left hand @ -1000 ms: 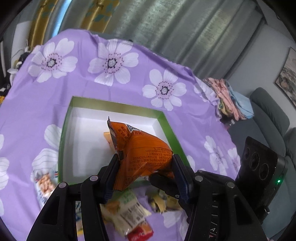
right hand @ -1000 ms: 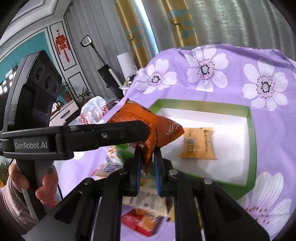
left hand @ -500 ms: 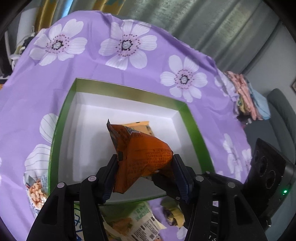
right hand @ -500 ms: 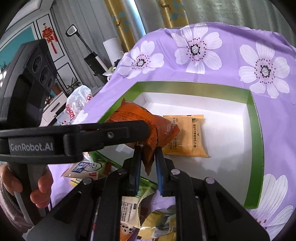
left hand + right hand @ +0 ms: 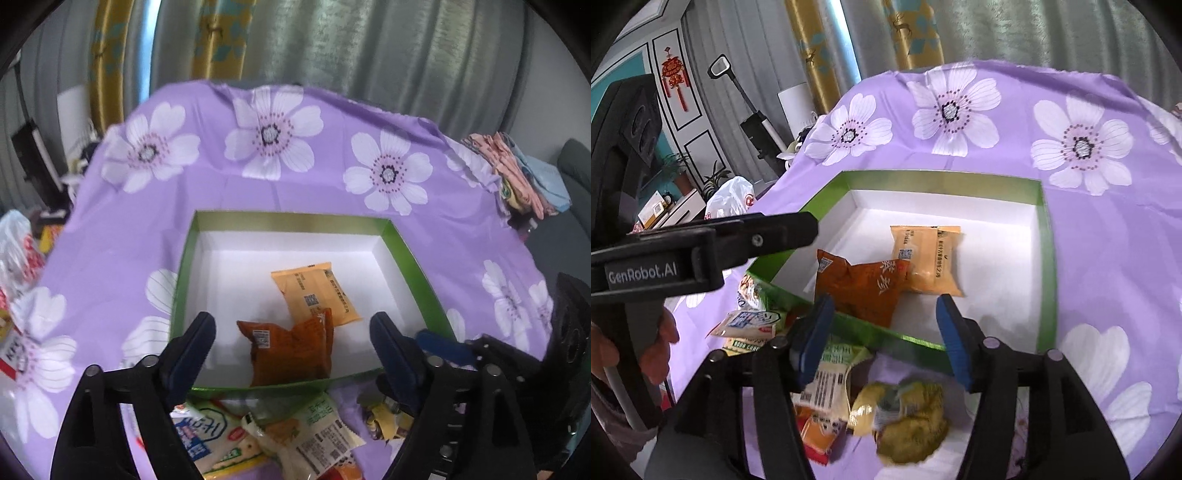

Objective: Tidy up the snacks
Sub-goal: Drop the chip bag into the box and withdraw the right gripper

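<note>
A green box with a white inside sits on the purple flowered cloth. In it lie an orange snack bag near the front wall and a yellow packet just behind it. My left gripper is open and empty, above the box's front edge, its fingers either side of the orange bag. My right gripper is open and empty, just in front of the box. The left gripper's arm crosses the right wrist view.
Several loose snack packets lie in front of the box: a white-green one, a blue-white one, a yellow-green wrapper, a red one. Folded clothes lie at the far right. A white bag is left.
Both grippers let go of the orange bag and opened; it now lies in the box against the yellow packet. Both grippers drew back toward the box's front edge.
</note>
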Motion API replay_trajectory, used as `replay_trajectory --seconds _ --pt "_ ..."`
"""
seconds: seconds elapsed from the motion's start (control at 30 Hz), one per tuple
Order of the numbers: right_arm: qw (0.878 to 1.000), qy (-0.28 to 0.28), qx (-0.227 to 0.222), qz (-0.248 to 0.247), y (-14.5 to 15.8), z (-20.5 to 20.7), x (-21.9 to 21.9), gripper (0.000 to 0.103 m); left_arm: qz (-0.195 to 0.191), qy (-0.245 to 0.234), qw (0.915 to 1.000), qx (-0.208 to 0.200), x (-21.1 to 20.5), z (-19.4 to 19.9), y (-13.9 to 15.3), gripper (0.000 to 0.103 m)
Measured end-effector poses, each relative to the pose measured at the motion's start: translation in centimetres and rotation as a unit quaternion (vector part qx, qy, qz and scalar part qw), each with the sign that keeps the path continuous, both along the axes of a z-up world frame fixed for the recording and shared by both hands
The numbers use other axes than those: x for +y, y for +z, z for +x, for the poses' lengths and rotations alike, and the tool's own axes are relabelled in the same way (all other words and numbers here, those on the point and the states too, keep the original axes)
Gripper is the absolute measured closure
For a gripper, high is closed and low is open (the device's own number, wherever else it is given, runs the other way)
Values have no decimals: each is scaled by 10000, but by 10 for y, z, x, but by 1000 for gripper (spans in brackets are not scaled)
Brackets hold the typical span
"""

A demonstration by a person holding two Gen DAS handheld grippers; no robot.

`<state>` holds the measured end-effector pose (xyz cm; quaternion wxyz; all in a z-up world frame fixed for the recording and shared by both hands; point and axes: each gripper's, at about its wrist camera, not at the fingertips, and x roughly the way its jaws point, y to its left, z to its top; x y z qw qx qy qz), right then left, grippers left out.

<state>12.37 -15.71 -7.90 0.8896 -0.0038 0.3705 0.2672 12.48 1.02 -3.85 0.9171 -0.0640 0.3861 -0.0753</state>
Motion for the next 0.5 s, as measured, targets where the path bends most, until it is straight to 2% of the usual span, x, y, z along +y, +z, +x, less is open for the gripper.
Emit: replay_trajectory --seconds 0.07,0.2,0.3,0.5 --pt "10000 -49 -51 6 4 -7 -4 38 82 2 9999 -104 -3 -8 6 7" --pt "9997 -132 -208 -78 12 -24 -8 31 234 -24 9993 -287 -10 -22 17 7" --pt "9994 -130 -308 -123 17 -35 -11 29 425 -31 9982 -429 -16 -34 23 7" --pt "9989 -226 -405 -68 27 -57 -21 25 515 -51 9970 -570 -23 -55 32 6"
